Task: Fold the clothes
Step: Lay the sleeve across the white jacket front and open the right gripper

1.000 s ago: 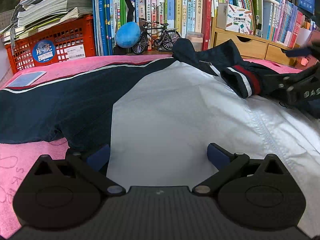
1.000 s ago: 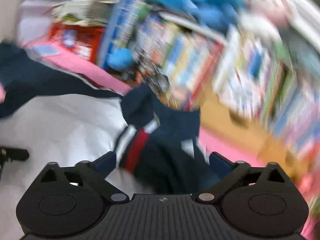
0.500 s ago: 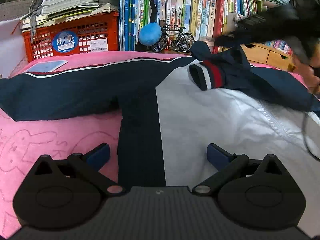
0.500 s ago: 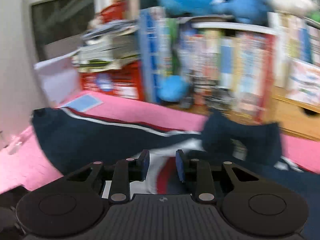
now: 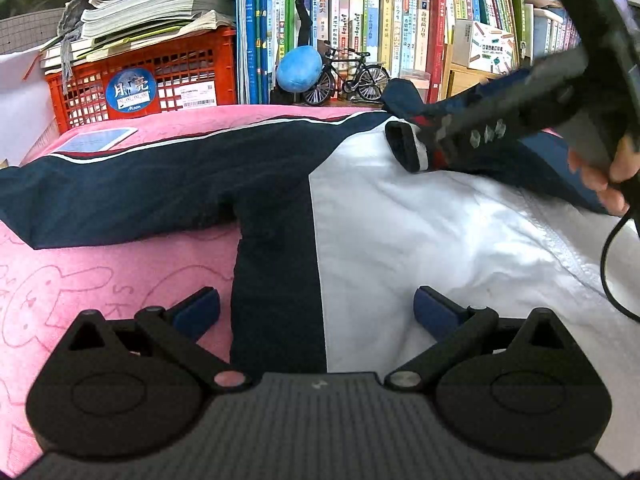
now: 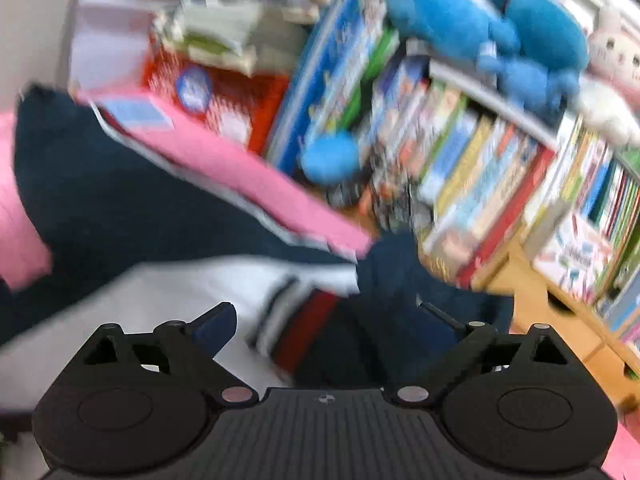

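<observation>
Your right tool (image 6: 326, 322) is opening over the jacket's striped cuff (image 6: 298, 328), nothing pinched; left tool (image 5: 316, 308) gapes empty above the jacket (image 5: 400, 232) on the pink bed (image 5: 100, 280). That sleeve may unfold.

One jacket (image 5: 400, 220); one red crate (image 5: 160, 80); one toy bicycle (image 5: 348, 78); two claws.
</observation>
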The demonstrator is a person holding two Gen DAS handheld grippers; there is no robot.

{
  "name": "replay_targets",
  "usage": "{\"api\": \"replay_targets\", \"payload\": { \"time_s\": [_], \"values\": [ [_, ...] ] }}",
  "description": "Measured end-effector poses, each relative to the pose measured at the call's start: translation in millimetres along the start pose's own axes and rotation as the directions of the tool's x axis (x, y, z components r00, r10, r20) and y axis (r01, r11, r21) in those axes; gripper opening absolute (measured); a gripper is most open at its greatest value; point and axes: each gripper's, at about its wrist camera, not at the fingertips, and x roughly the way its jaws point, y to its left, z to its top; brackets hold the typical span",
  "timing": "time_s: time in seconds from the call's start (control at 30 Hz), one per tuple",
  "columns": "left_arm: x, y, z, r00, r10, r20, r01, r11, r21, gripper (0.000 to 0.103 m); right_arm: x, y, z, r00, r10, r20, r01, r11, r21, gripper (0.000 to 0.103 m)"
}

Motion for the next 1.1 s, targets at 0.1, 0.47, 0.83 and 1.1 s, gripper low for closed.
{"api": "replay_targets", "payload": {
  "time_s": [0.1,0.47,0.83,1.1],
  "values": [
    [-1.0,0.6,-0.6,1.000,-0.005,0.002,0.005,1.000,-0.003,0.103,21.0,-8.2,-6.2,0.993,0.067,-0.094,-0.054,0.989,0.141,0.035],
    [-0.6,0.9,-0.3,1.000,-0.007,0.002,0.007,1.000,0.000,0.103,44.7,13.0,26.1,0.941,0.339,0.010,-0.320,0.880,0.351,0.046],
    [-1.3,2.2,-0.4,1.000,-0.006,0.004,0.006,1.000,-0.011,0.103,-34.2,-56.7,-33.9,0.966,0.214,0.143,-0.251,0.908,0.336,0.091],
    [-0.2,-0.9,-0.1,1.000,0.014,-0.001,-0.014,1.000,-0.004,0.103,-47.4,-157.8,-149.3,0.998,-0.020,-0.059,0.049,0.840,0.541,0.088]
  ]
}}
